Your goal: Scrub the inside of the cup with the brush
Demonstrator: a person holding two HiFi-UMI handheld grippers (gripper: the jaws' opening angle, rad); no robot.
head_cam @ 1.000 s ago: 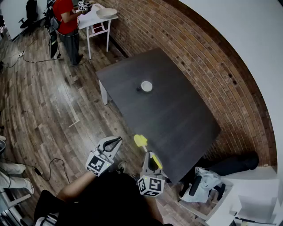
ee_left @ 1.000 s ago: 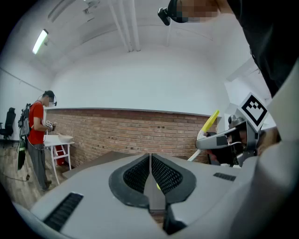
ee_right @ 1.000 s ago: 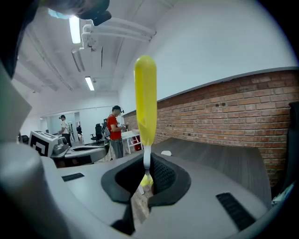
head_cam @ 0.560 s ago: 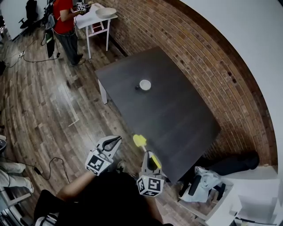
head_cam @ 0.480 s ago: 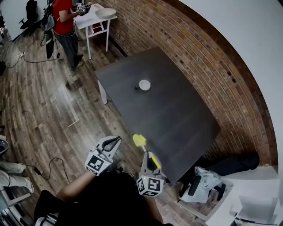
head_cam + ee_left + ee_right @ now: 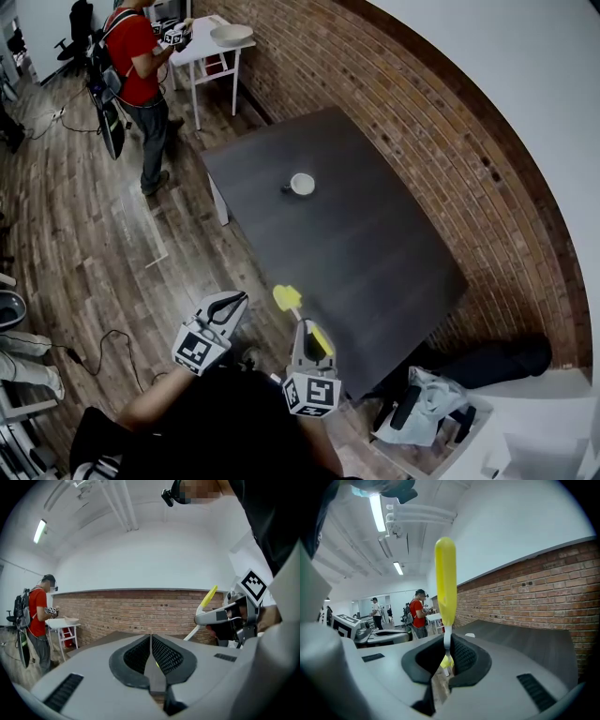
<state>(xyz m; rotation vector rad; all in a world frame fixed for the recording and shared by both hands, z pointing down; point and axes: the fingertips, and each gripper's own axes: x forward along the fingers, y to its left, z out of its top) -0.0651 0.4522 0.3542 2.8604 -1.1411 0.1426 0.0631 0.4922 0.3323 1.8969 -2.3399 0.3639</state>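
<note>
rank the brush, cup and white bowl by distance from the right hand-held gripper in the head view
1. brush, held in the right hand-held gripper
2. cup, out on the dark table
3. white bowl, on the far white side table

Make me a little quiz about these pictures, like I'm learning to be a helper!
1. True or false: the left gripper is shut on the cup.
2. Pick one. What does the right gripper hold?
A. a sponge
B. a yellow brush
C. a spoon
3. Fill the gap: the cup stands alone on the dark ____, far from both grippers.

Key: 1 false, its jaws are together with nothing between them; 2 B; 3 table.
</note>
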